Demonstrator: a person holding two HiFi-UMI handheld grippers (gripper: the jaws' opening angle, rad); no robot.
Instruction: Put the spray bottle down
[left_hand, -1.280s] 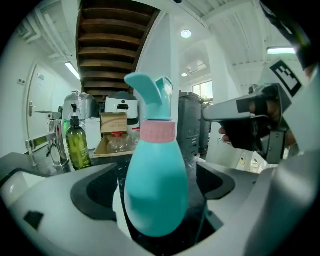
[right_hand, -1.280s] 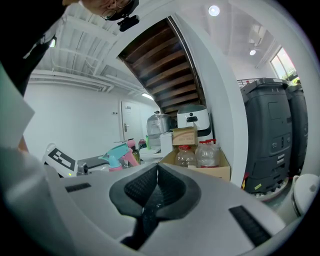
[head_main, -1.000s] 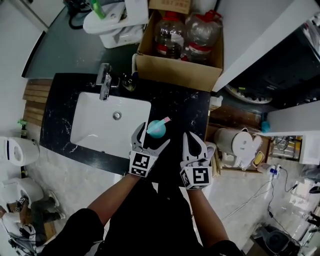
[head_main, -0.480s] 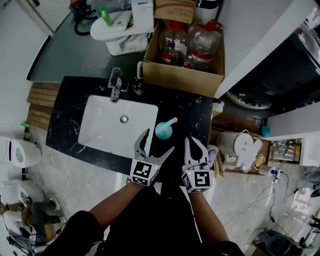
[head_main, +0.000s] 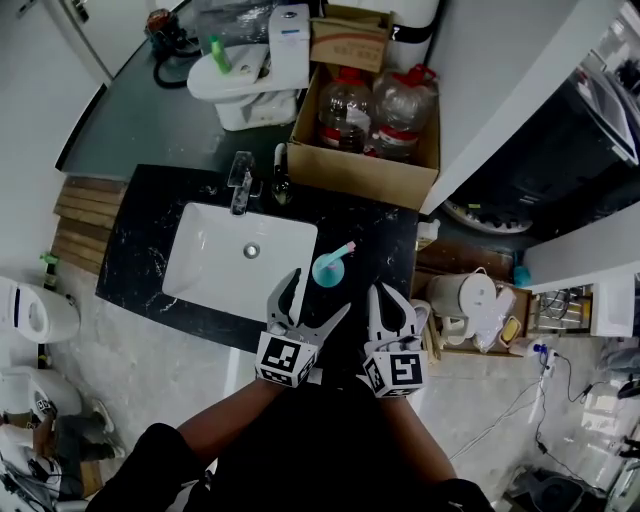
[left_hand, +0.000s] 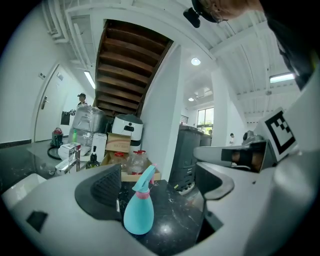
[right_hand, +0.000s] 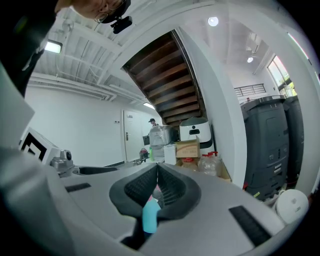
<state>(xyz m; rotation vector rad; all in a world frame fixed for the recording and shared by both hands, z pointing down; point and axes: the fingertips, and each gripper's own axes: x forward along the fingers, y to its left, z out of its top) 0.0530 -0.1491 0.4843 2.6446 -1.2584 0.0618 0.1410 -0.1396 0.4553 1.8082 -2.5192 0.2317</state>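
Note:
A teal spray bottle (head_main: 329, 266) with a pink collar stands upright on the black marble counter (head_main: 385, 235), just right of the sink. My left gripper (head_main: 317, 296) is open a little short of it, on the near side, and touches nothing. In the left gripper view the spray bottle (left_hand: 139, 212) stands free on the counter beyond the wide-apart jaws of the left gripper (left_hand: 157, 187). My right gripper (head_main: 392, 300) is to the right of the bottle, at the counter's front edge. In the right gripper view the right gripper (right_hand: 158, 172) has its pads pressed together, with a sliver of the spray bottle (right_hand: 150, 218) showing behind them.
A white sink (head_main: 205, 262) with a chrome faucet (head_main: 240, 180) and a dark bottle (head_main: 281, 186) lies to the left. Behind the counter stands a cardboard box (head_main: 352, 162) holding two water jugs. A white kettle (head_main: 463, 296) sits on a lower shelf at right.
Both grippers have drawn back toward me, away from the spray bottle. The bottle stays upright in the same spot on the counter. The left jaws stayed open.

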